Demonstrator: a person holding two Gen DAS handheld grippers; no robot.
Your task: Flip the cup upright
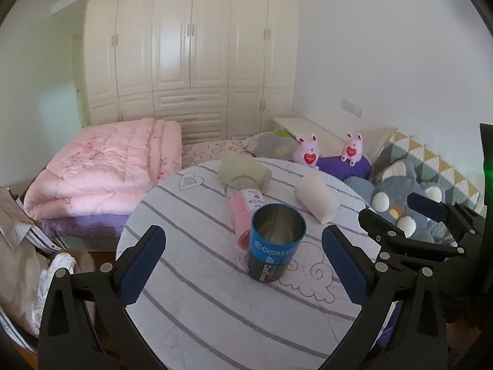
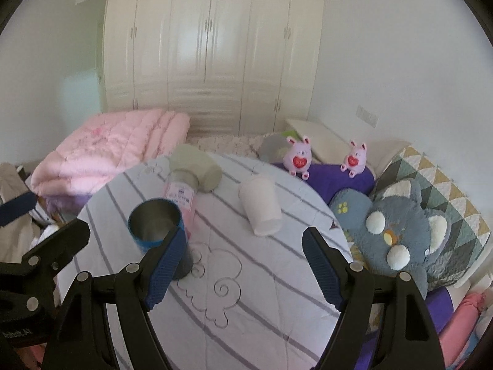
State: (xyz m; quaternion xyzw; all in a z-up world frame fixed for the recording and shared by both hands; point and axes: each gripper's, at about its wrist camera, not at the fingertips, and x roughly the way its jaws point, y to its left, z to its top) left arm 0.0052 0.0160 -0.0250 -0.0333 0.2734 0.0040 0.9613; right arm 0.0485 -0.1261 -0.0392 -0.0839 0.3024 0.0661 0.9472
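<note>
A blue metal cup point(image 1: 275, 242) stands upright on the round table point(image 1: 197, 308), its open mouth up; it also shows in the right wrist view point(image 2: 158, 231). A clear glass with a pink label point(image 1: 243, 205) lies on its side behind it. A pale green cup point(image 1: 245, 171) and a white cup point(image 1: 317, 202) also lie on their sides; the white cup shows in the right wrist view point(image 2: 261, 209). My left gripper point(image 1: 243, 265) is open, jaws on either side of the blue cup, not touching. My right gripper point(image 2: 240, 265) is open and empty, right of the blue cup.
The table has a striped white cloth. A folded pink quilt point(image 1: 104, 166) lies on the bed behind. Plush toys point(image 1: 400, 197) and pillows sit to the right. Clothes point(image 1: 27, 246) are piled at the left. A white wardrobe point(image 1: 191, 46) fills the back wall.
</note>
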